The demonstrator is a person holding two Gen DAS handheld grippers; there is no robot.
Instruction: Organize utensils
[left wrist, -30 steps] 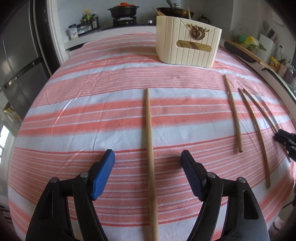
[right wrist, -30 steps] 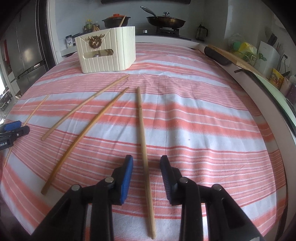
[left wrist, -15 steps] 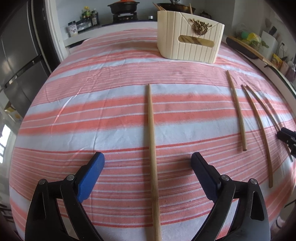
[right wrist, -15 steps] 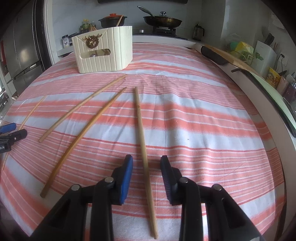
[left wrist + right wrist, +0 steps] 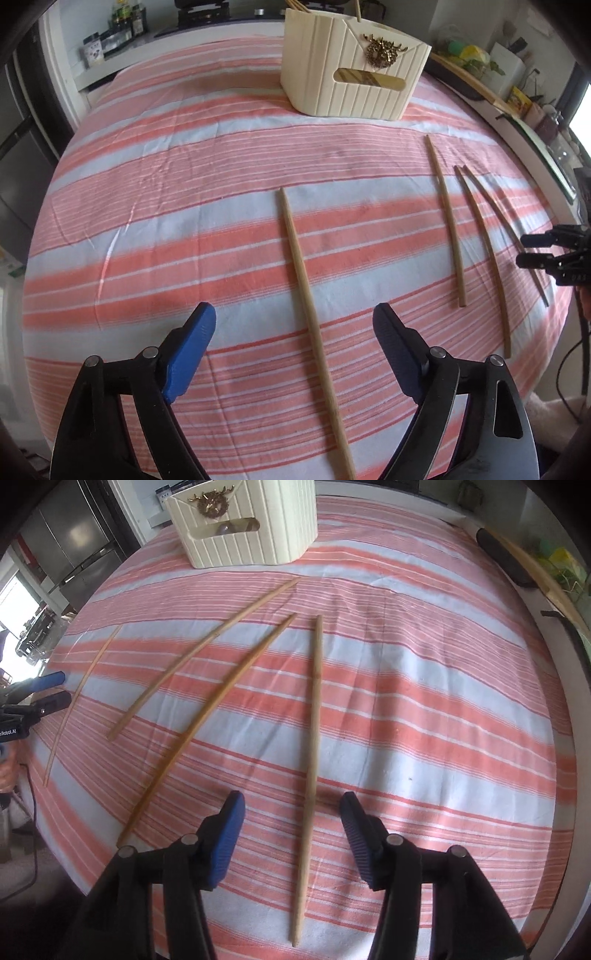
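Note:
Several wooden chopsticks lie on a striped tablecloth. My left gripper [image 5: 293, 332] is open, its jaws either side of one chopstick [image 5: 306, 295] without touching it. My right gripper [image 5: 291, 812] is open, straddling another chopstick [image 5: 312, 753]. Three more chopsticks lie to its left: [image 5: 199, 723], [image 5: 199, 653] and a thin one [image 5: 79, 698]. In the left wrist view those lie at right [image 5: 445, 218], [image 5: 485, 254]. A cream ribbed utensil holder [image 5: 351, 74] with a gold emblem stands at the far side, also in the right wrist view [image 5: 243, 520], with sticks in it.
The table [image 5: 147, 184] is covered in a pink and white striped cloth. A counter with a stove and bottles [image 5: 122, 26] runs behind. A wooden board and clutter [image 5: 476, 85] line the right side. A fridge [image 5: 70, 535] stands at the left.
Both grippers have opened wider, the right one most. Both have tilted down and moved closer over their chopsticks. The chopsticks have not moved.

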